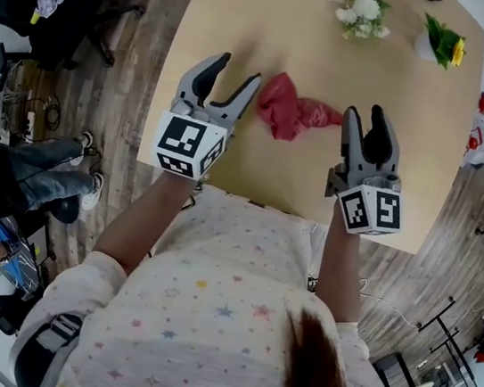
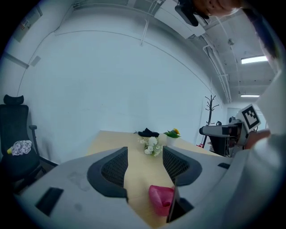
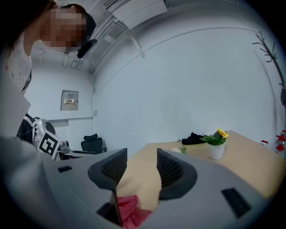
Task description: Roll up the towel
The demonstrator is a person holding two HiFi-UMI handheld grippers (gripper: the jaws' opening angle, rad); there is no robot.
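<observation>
The table (image 1: 290, 51) is a light wood top that takes up most of my head view. Its near edge sits just ahead of the person holding the rig.

My left gripper (image 1: 238, 70) is over the near left part of the table with its jaws wide apart. In the left gripper view, the left gripper (image 2: 144, 156) has only bare tabletop in the gap. The towel (image 2: 161, 199) shows low against the base of the right-hand jaw, and nothing is clamped. From the head view that jaw's tip is right at the towel's left end, but I cannot tell whether it touches.

My right gripper (image 1: 366, 113) is over the near right part of the table. Its jaws are also parted, though less widely. In the right gripper view, the right gripper (image 3: 140, 156) holds nothing, and the towel (image 3: 132, 210) lies low by the left-hand jaw. Its tip is just beside the towel's right end, and I cannot confirm contact there either.

The towel (image 1: 290, 112) is red, crumpled and not rolled, and lies flat on the table between the two grippers. Its long axis runs left to right across the table. The bulkier bunch is at the left end, and it narrows to a tail pointing at the right gripper.

A bunch of white flowers (image 1: 359, 12) lies at the far end of the table. A small white pot with a yellow flower (image 1: 440, 42) stands to its right. Both are well apart from the towel.
</observation>
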